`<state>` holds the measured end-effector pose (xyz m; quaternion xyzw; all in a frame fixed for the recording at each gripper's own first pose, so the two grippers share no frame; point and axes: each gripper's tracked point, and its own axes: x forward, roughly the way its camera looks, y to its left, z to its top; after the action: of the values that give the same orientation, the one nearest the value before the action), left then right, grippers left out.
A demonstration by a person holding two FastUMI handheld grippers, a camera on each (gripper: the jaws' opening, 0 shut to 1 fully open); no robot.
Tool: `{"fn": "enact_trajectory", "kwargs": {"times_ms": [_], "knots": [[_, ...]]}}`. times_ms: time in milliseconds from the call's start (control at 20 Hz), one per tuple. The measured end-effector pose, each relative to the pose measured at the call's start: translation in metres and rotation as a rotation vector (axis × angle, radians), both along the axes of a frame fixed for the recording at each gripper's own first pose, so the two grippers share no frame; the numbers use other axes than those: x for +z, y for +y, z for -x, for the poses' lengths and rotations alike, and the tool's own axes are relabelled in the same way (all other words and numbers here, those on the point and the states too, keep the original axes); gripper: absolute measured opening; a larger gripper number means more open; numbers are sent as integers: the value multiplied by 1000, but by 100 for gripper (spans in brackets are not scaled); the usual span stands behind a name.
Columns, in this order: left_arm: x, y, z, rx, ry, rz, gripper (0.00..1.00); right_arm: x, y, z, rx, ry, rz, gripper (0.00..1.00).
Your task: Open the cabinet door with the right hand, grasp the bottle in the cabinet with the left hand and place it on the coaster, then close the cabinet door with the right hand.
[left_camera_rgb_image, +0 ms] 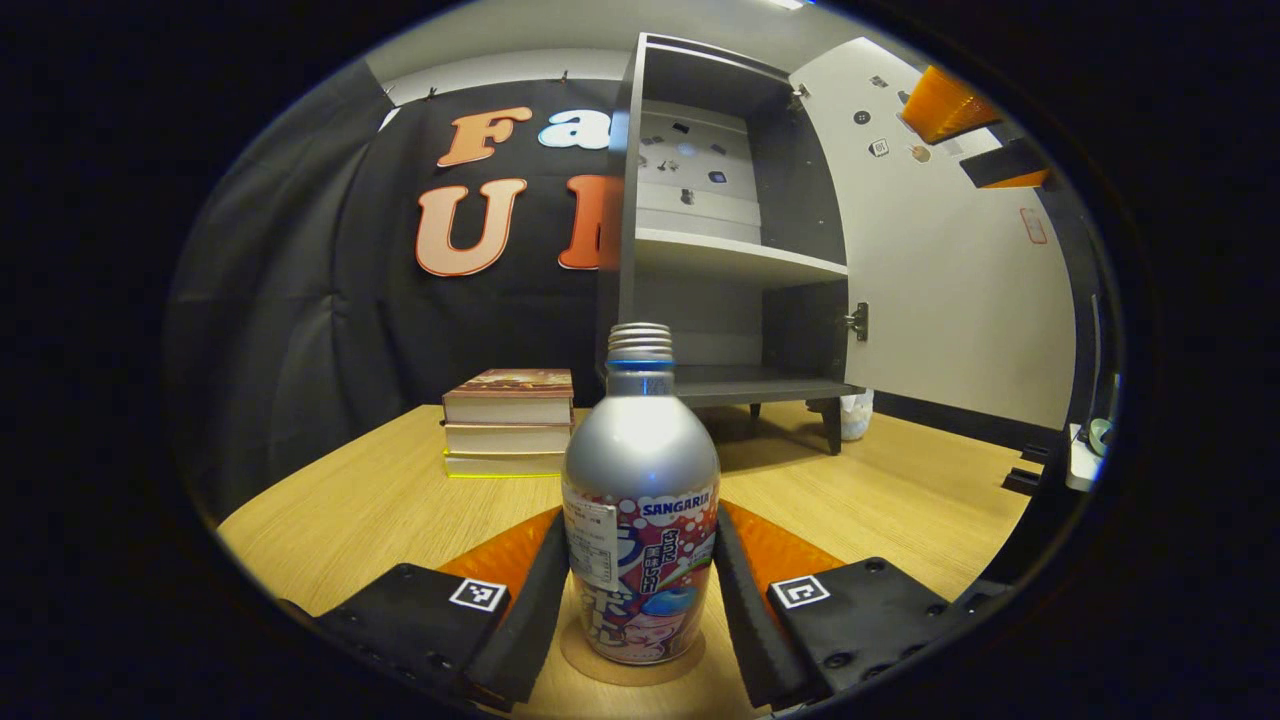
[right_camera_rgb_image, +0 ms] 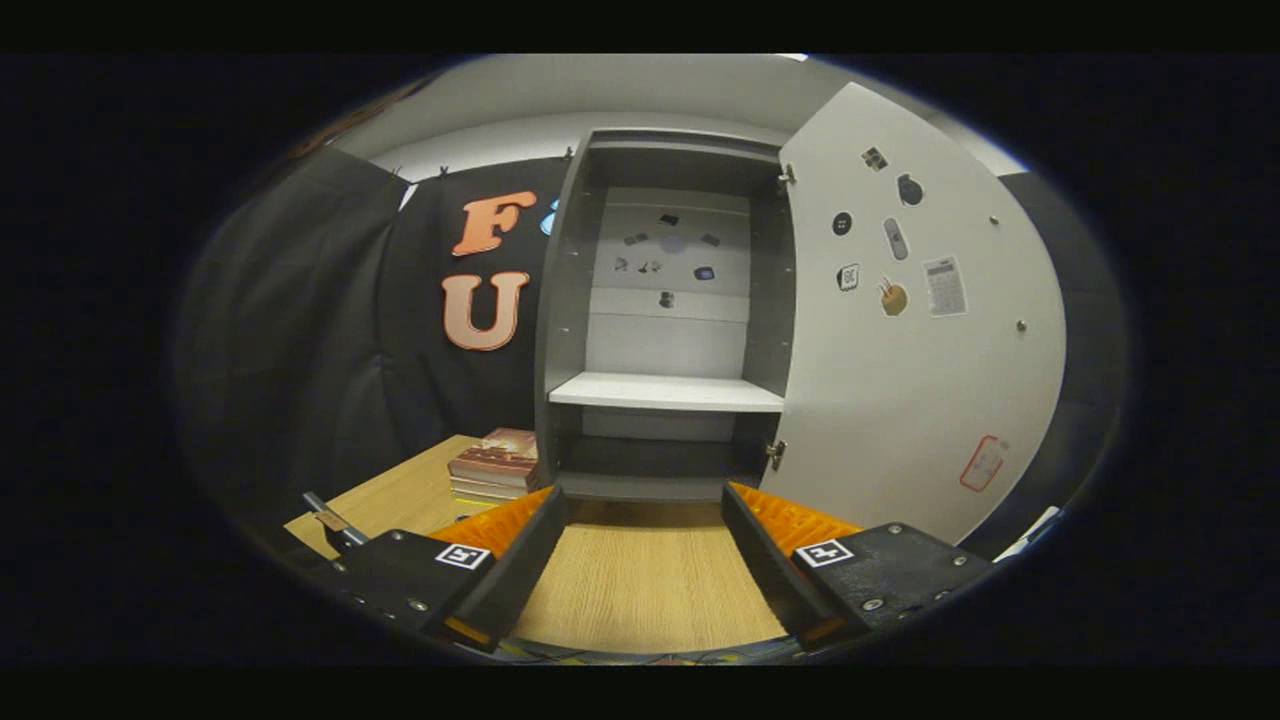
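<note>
In the left gripper view, the left gripper (left_camera_rgb_image: 640, 590) is reaching forward with its fingers (left_camera_rgb_image: 530, 600) spread to either side of the bottle (left_camera_rgb_image: 640, 510), which is standing upright between them on the round coaster (left_camera_rgb_image: 632, 668). A narrow gap is showing on the right side, while on the left it is hard to tell whether the finger is touching the label, so the gripper is reading as spread around the bottle and not pinching it. The bottle is hiding most of the coaster, leaving just its front rim peeking out at the base. Ahead of the tool, beyond the bottle, the cabinet (left_camera_rgb_image: 700, 240) is standing with its door (left_camera_rgb_image: 960, 270) swung wide to the right; its far edge is being cut off by the round picture edge. A stack of books (left_camera_rgb_image: 508, 420) is lying ahead and to the left on the wooden table (left_camera_rgb_image: 380, 500). In the right gripper view, the right gripper (right_camera_rgb_image: 645, 560) is hanging spread and empty over the table, pointing straight at the cabinet (right_camera_rgb_image: 665, 330), with the door (right_camera_rgb_image: 920, 330) ahead on its right. The small stickers on the door are too tiny to make out.
</note>
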<state>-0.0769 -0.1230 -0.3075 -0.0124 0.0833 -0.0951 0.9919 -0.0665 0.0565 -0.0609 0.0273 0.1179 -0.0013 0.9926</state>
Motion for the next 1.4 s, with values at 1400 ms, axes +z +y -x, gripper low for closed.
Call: {"fn": "enact_trajectory", "kwargs": {"times_ms": [1400], "knots": [[79, -5, -22, -50, -66, -67, 95, 30, -25, 17, -29, -53, 6, 95]]}}
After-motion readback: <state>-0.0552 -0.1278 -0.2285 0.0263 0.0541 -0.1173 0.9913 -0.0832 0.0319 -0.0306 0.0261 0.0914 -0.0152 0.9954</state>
